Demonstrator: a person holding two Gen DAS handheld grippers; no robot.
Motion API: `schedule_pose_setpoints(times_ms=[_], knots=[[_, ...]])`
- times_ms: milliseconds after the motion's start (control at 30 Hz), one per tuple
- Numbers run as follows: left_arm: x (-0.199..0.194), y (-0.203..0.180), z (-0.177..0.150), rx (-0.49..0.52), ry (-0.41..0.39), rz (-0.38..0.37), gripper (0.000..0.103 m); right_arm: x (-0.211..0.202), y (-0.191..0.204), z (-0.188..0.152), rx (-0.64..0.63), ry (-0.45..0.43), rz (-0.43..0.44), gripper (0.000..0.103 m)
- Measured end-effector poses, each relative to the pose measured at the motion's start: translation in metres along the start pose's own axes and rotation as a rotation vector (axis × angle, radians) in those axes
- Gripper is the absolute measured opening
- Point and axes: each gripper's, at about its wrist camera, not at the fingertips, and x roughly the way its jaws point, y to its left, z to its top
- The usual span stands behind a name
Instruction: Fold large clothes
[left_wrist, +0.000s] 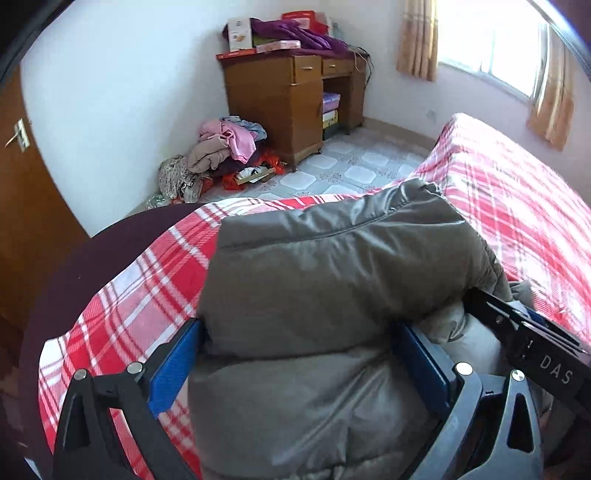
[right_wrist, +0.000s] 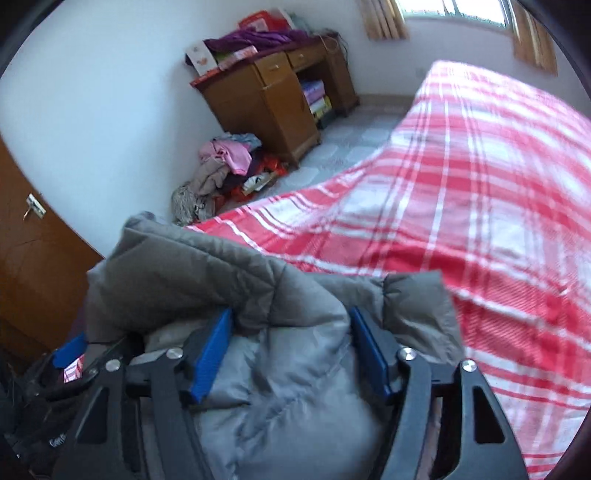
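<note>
A grey padded jacket (left_wrist: 332, 280) is bunched in a thick fold over the near edge of a bed with a red checked sheet (left_wrist: 517, 206). The left gripper (left_wrist: 295, 354) has its blue fingers (left_wrist: 173, 365) set fairly wide, each pressed against a side of the padding. The right gripper (right_wrist: 291, 350) grips the same jacket just beside it, its fingers likewise spread around thick fabric. The jacket's bulk lies straight ahead of both pairs of fingers, toward the open sheet. Its long axis probably runs across the fingers, though bunching hides this. Both hands look equally near.
</note>
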Motion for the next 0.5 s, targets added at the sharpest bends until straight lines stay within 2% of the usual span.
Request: schedule_pose_setpoints(times_ms=[233, 367, 500], knots=[[0.033, 0.004, 0.000, -0.059, 0.063, -0.029, 0.102, 0.030, -0.004, 0.007, -0.019, 0.074, -0.020, 0.070], [0.041, 0.006, -0.002, -0.070, 0.065, -0.045, 0.102, 0.045, -0.003, 0.007, -0.061, 0.105, -0.047, 0.072], [0.046, 0.007, -0.005, -0.095, 0.055, -0.059, 0.102, 0.050, -0.004, 0.004, -0.076, 0.096, -0.063, 0.072]])
